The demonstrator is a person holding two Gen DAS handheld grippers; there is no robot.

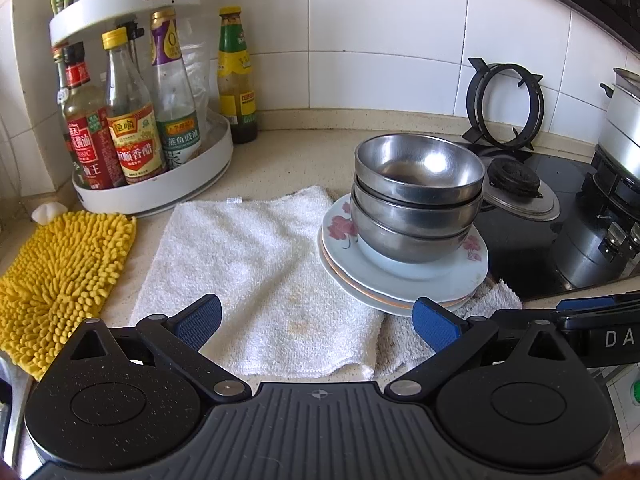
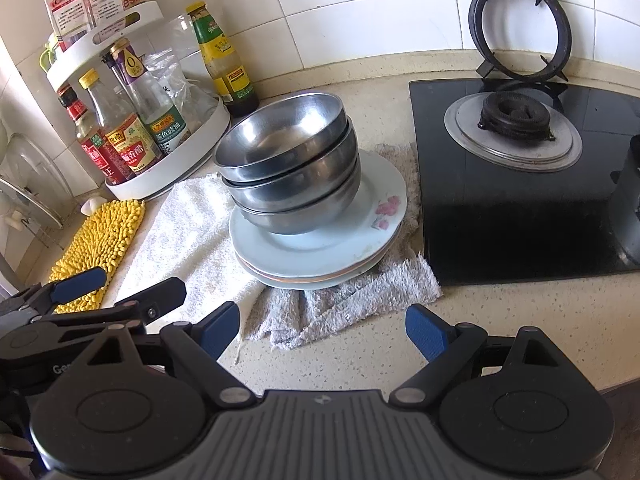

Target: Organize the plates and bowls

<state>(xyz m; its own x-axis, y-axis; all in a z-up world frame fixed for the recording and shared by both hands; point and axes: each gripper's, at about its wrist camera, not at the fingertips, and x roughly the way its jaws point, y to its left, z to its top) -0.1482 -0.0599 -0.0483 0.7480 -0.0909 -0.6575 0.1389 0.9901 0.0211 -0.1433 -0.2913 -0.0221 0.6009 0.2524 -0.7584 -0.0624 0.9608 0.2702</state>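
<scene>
Three nested steel bowls point(image 1: 416, 196) point(image 2: 288, 176) sit stacked on a small stack of white plates point(image 1: 404, 280) point(image 2: 348, 248), the top one with pink flowers. The stack rests on a white towel point(image 1: 248, 264) point(image 2: 188, 224) and a grey towel point(image 2: 352, 296). My left gripper point(image 1: 316, 322) is open and empty, held back from the stack, over the white towel. My right gripper point(image 2: 322, 334) is open and empty, held back in front of the grey towel. The left gripper also shows in the right wrist view point(image 2: 120, 284) at lower left.
A white two-tier turntable point(image 1: 160, 184) point(image 2: 168, 168) of sauce bottles stands at the back left. A yellow chenille cloth point(image 1: 60, 280) point(image 2: 104, 236) lies left. A black gas hob point(image 2: 512, 176) with burner and a loose pan support point(image 2: 520, 28) is right; a steel pot point(image 1: 620, 128) sits far right.
</scene>
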